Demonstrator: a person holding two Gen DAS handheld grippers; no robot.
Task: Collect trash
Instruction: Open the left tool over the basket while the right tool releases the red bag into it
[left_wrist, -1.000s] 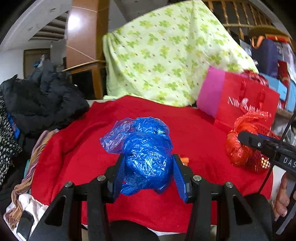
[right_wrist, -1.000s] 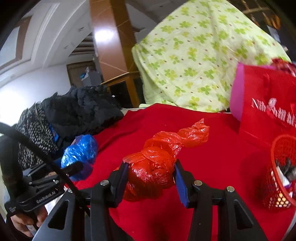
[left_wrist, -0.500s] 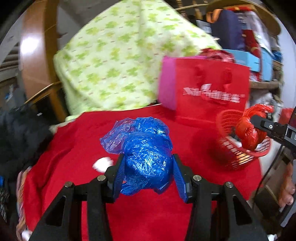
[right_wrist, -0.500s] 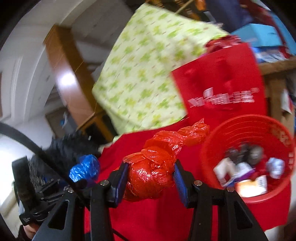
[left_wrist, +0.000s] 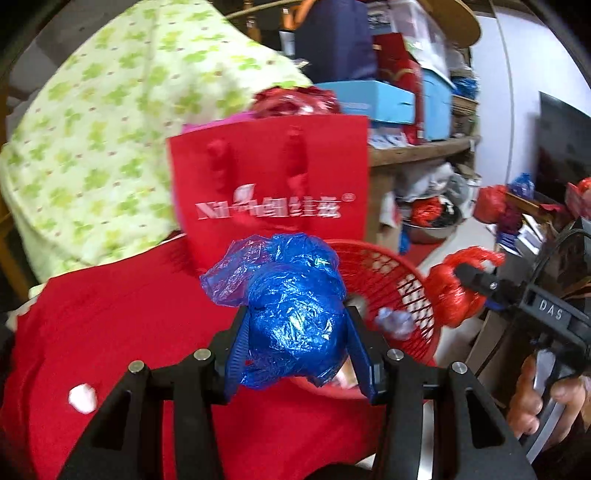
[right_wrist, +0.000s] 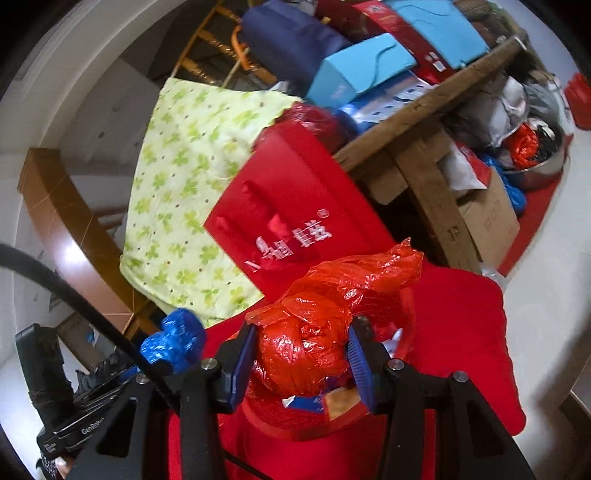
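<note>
Left gripper (left_wrist: 297, 341): jaws clamped on a crumpled blue plastic bag (left_wrist: 291, 314), as in the earlier frames, but now carried from mid-cloth to the near rim of the red mesh basket (left_wrist: 413, 284), which sits on the red cloth (left_wrist: 110, 332) in front of the red gift bag (left_wrist: 269, 192). Right gripper (right_wrist: 301, 360): jaws closed on a knotted red plastic bag (right_wrist: 310, 343) — the grip unchanged, while the view has tilted sharply since half a second ago, so the gift bag (right_wrist: 295, 206) and the green clover-print sheet (right_wrist: 184, 177) now lean across the frame. The red bag hangs directly over the basket (right_wrist: 295, 424), where paper scraps show below it; a second ago the basket stood well off to the right. In the left view the red bag (left_wrist: 448, 291) sits just beyond the basket's right rim. One white scrap (left_wrist: 83, 398) lies on the cloth at lower left — a second ago it was out of view.
</note>
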